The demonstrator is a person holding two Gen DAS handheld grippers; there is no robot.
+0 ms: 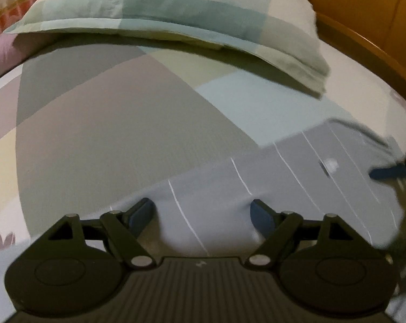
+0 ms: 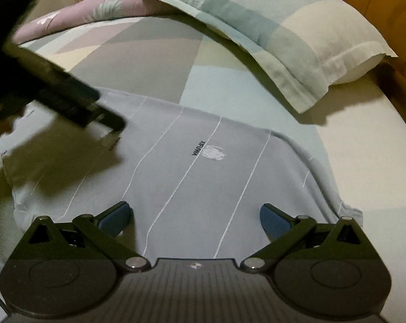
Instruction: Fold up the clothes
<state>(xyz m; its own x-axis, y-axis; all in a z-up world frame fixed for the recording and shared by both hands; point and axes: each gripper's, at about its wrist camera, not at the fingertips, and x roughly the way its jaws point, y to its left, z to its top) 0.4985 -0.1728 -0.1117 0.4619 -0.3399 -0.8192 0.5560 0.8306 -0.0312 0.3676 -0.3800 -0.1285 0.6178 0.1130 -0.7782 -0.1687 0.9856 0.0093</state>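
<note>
Lying flat on the patterned bedsheet (image 2: 154, 62), just near of the pillow (image 2: 283, 35), the grey striped shirt (image 2: 192, 183) looks partly folded, with another fold apparently due. Both grippers tilt steeply down over it: left gripper (image 1: 203, 212) and right gripper (image 2: 194, 215) both spread wide, grasping nothing. Next, each must pinch an edge.

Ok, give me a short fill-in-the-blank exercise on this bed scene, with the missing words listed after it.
1. The grey T-shirt has thin ____ stripes.
2. The left gripper and the right gripper both have their jaws ____.
3. Beyond the T-shirt lies a checked ____ on the bed sheet.
4. The dark lettering beside the shirt's logo reads ____.

Missing words: white; open; pillow; XIFUWA
</note>
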